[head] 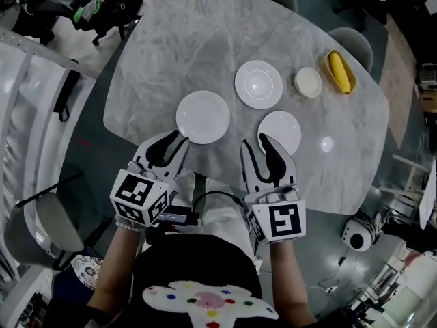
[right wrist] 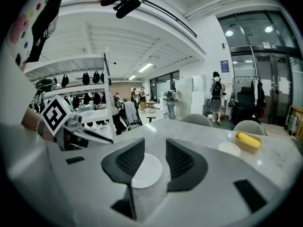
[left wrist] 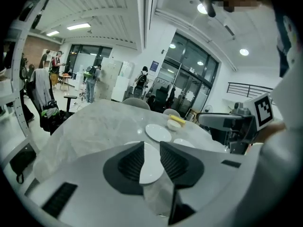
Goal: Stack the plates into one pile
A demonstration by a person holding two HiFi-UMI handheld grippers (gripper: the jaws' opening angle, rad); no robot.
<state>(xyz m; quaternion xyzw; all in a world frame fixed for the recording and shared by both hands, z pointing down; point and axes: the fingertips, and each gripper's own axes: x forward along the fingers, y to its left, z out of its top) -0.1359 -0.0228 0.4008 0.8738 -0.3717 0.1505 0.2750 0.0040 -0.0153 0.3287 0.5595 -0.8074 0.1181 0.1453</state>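
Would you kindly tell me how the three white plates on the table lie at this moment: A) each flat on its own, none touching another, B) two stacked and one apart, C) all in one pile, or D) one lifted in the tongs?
A: the head view shows the near-left plate, the far plate and the near-right plate each lying flat on the table, with bare marble between them.

Pale grey marble-topped table [head: 171, 53] on dark grey floor [head: 89, 125]; padded grey chairs [head: 351, 43] at its far side, white shelving [head: 17, 74] at left, glass doors [left wrist: 189, 86] and ceiling strip lights [left wrist: 79, 26] beyond.
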